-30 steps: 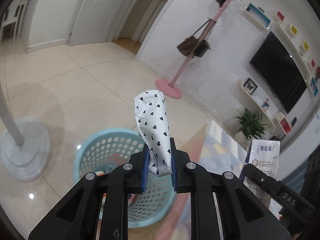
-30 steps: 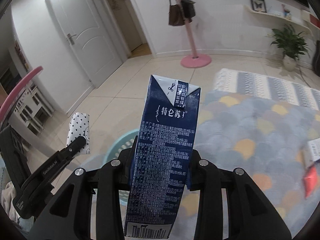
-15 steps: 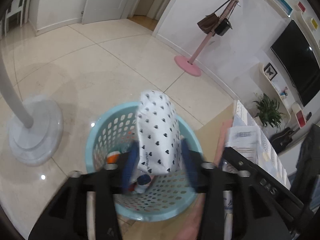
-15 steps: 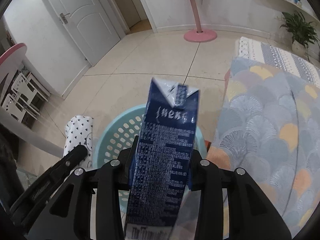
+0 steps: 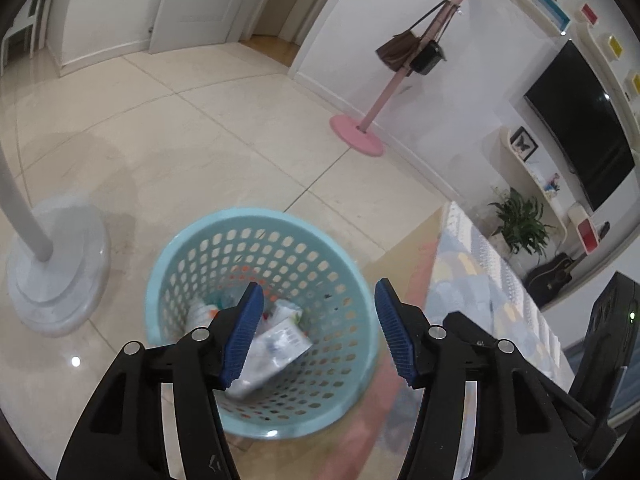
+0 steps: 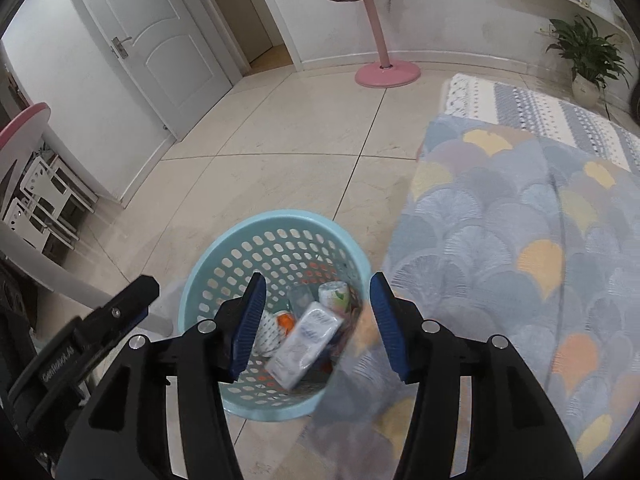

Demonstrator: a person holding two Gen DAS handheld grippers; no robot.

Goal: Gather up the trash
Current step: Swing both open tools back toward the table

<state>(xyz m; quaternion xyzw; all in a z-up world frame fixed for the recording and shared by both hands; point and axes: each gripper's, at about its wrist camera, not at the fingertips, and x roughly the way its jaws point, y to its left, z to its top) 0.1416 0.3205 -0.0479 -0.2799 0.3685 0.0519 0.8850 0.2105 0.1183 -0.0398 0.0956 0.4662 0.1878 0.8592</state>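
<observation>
A light blue perforated basket (image 5: 200, 248) stands on the tiled floor; it also shows in the right wrist view (image 6: 224, 256). Several pieces of trash lie inside it, among them a white carton (image 6: 304, 344) and a white heart-print packet (image 6: 266, 334). A pale wrapper (image 5: 276, 348) shows in the left wrist view. My left gripper (image 5: 318, 332) is open and empty above the basket. My right gripper (image 6: 316, 328) is open and empty above the basket. The left gripper's body (image 6: 84, 344) shows at the left of the right wrist view.
A patterned blue rug (image 6: 520, 248) lies right of the basket. A white stand base (image 5: 56, 268) sits left of it. A pink coat rack (image 5: 360, 136) with bags stands by the far wall. A potted plant (image 5: 520, 220), white doors (image 6: 152, 40) and a TV (image 5: 580, 120) are beyond.
Both grippers moved over the basket and opened. The heart-print packet left the left gripper and the dark blue carton left the right gripper; both grippers are now empty.
</observation>
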